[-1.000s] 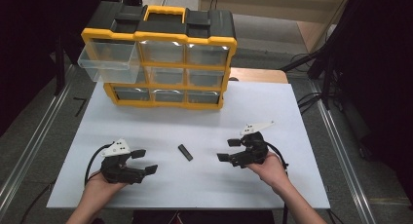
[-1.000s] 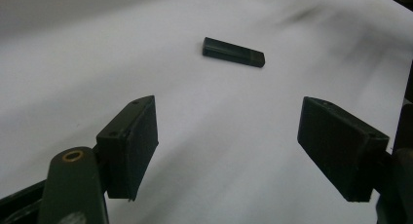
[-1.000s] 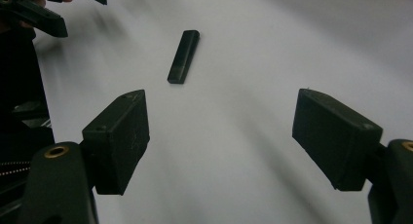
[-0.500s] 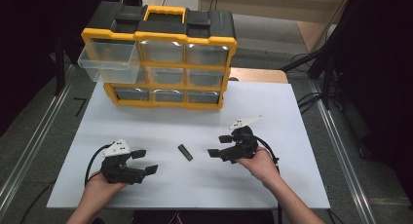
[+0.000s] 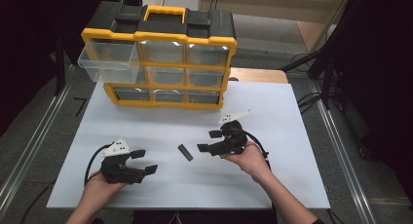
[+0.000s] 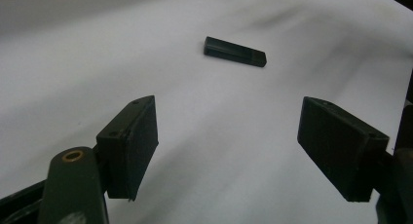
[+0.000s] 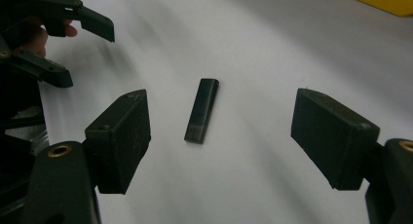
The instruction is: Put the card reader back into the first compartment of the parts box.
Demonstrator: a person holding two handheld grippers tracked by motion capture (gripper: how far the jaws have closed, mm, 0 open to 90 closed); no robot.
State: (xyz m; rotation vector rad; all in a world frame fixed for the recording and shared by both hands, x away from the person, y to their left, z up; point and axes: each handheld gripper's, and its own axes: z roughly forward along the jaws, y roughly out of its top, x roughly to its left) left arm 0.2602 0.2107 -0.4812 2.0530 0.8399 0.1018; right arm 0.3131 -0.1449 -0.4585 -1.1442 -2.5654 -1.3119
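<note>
Two grippers, left point(image 5: 144, 161) and right point(image 5: 210, 141), seemingly both agape; one black bar point(image 5: 185, 152) between

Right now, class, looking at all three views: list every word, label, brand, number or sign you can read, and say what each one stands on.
None can be read.
Drawer cabinet: no label or brand shows on its yellow frame, black top or clear drawers.
Small black bar: plain dark surface, no print to make out.
Left tongs and right tongs: no markings legible.
White table: bare of any writing.
</note>
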